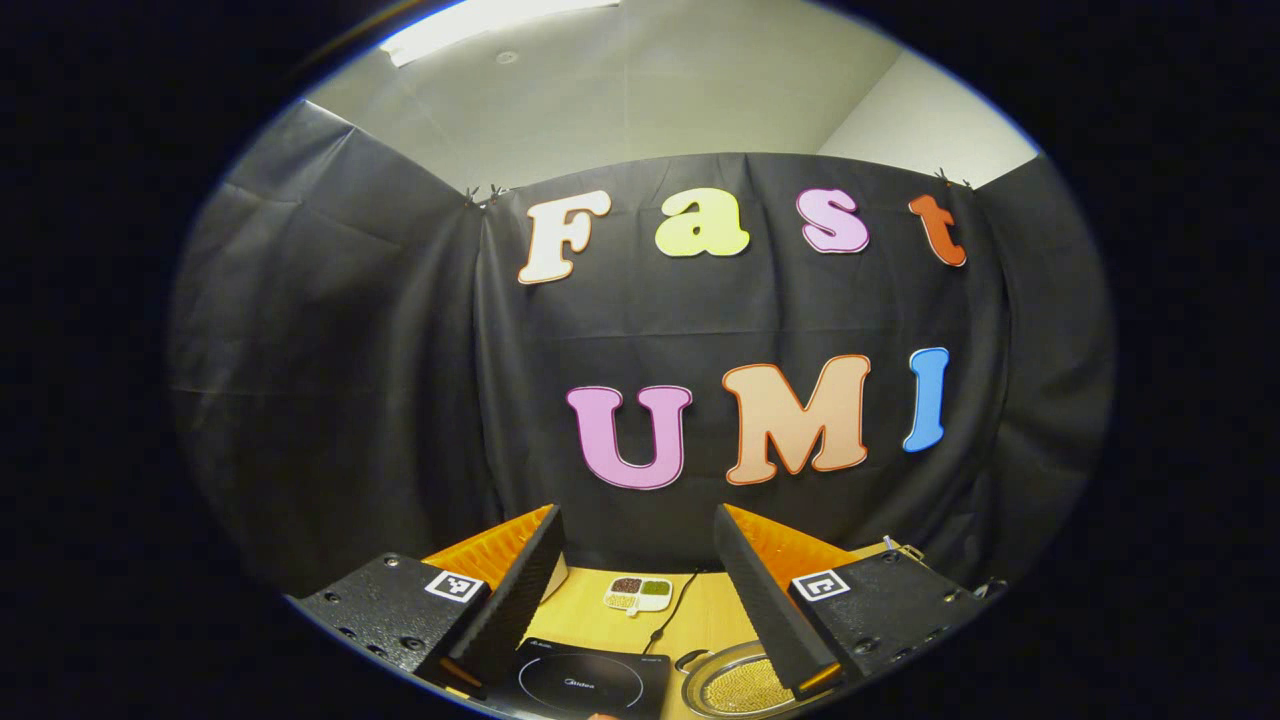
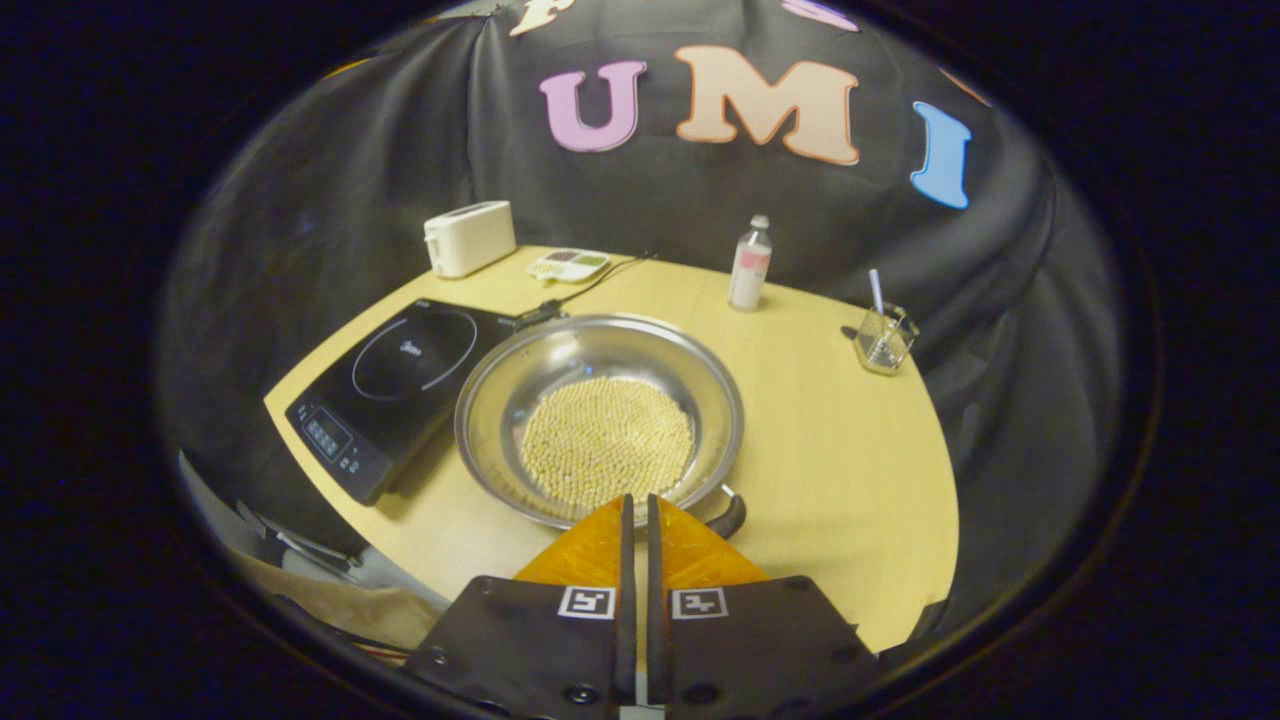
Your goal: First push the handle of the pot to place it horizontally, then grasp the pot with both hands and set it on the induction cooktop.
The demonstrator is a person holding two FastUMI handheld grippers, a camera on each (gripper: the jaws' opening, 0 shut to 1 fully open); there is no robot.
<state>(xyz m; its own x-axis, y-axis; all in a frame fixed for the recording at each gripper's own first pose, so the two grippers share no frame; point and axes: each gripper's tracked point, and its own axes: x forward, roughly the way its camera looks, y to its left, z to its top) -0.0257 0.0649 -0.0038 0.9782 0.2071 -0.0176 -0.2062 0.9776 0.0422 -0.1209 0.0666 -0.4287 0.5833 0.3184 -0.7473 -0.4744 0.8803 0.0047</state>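
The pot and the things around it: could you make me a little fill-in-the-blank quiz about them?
1. The pot sits on the ____, not yet on the cooktop.
2. The right gripper has its fingers ____.
3. The left gripper has its fingers ____.
4. The white toaster stands behind the ____.

Missing words: table; shut; open; cooktop

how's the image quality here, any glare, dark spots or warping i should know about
Left gripper view: a ceiling light blows out at the top, and the table sits squeezed low in the fisheye. Right gripper view: dimmer overall, the pot shows soft sheen on its inner wall, and the table edge bows strongly; the cooktop stays readable.
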